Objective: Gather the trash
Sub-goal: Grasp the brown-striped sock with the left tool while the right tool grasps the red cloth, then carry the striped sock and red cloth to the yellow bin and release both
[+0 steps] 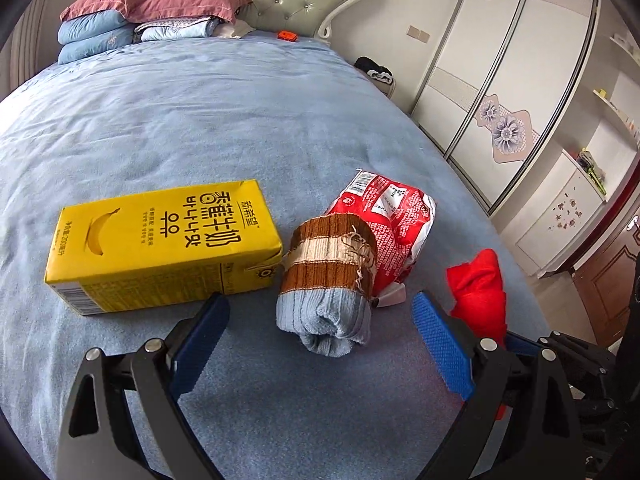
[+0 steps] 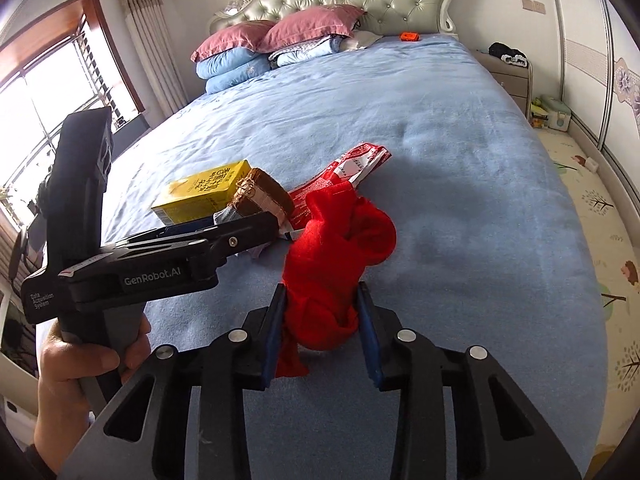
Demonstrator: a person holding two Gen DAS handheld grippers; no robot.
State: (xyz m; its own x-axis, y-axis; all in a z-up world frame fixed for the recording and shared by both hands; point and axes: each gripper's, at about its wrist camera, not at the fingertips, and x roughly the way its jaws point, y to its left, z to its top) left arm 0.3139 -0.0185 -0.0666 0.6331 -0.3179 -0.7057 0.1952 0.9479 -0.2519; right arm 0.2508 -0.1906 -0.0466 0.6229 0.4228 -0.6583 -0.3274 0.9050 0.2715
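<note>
One yellow banana-milk carton (image 1: 160, 244) lies flat, long axis crosswise; left tool (image 1: 320, 320) gapes wide, right tool (image 2: 322, 320) clamps the red sock (image 2: 336, 264).

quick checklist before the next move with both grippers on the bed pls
1. Right gripper has the red sock between its pads: ok, both pads sit against the bunched fabric.
2. Is the red sock trash: not ok, it looks like clothing, not rubbish.
3. Left gripper free and open: ok, its jaws stand wide with nothing pressed.
4. Left gripper lined up on trash: not ok, the rolled striped sock lies straight ahead of it; the yellow milk carton sits to its left.
5. Red snack wrapper reachable: cannot tell, the striped sock lies partly over it.
6. Bin for the trash in view: not ok, neither view shows one.
</note>
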